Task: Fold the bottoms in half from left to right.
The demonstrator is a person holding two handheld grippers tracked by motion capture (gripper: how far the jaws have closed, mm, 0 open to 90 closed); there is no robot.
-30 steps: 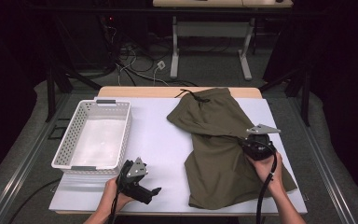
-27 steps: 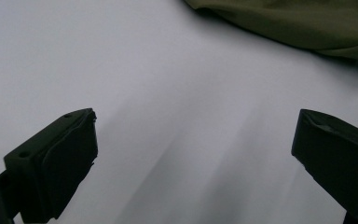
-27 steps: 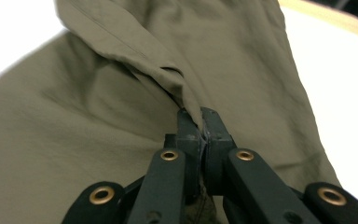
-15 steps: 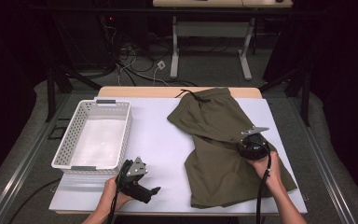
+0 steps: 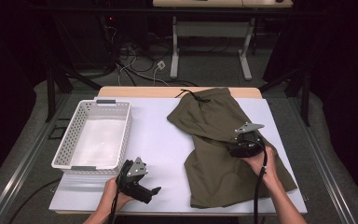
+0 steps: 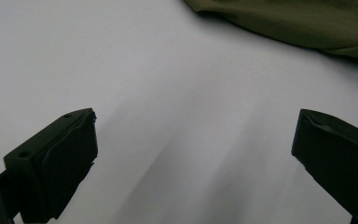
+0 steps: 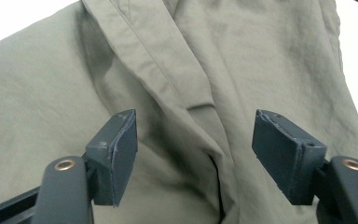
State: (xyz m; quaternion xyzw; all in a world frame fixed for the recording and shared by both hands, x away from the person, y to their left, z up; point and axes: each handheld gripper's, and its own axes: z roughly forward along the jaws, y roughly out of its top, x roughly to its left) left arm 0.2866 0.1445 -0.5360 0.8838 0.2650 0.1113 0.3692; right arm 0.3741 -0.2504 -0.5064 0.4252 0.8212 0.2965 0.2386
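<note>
- Olive shorts [image 5: 223,144] flat on tabletop [image 5: 158,135], centre-right of frame.
- Right claw [image 7: 193,149] slid lower-left since earlier; just been opening, now spread above fabric, gripping nothing.
- Left claw [image 6: 191,158] unmoved, spread, lower left.

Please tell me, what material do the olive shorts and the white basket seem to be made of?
The olive shorts look like thin woven cloth, matte, perhaps cotton or nylon: soft creases and stitched seams show in the right gripper view. The white basket looks like moulded plastic, slightly glossy: its walls carry a regular grid of small holes.
</note>
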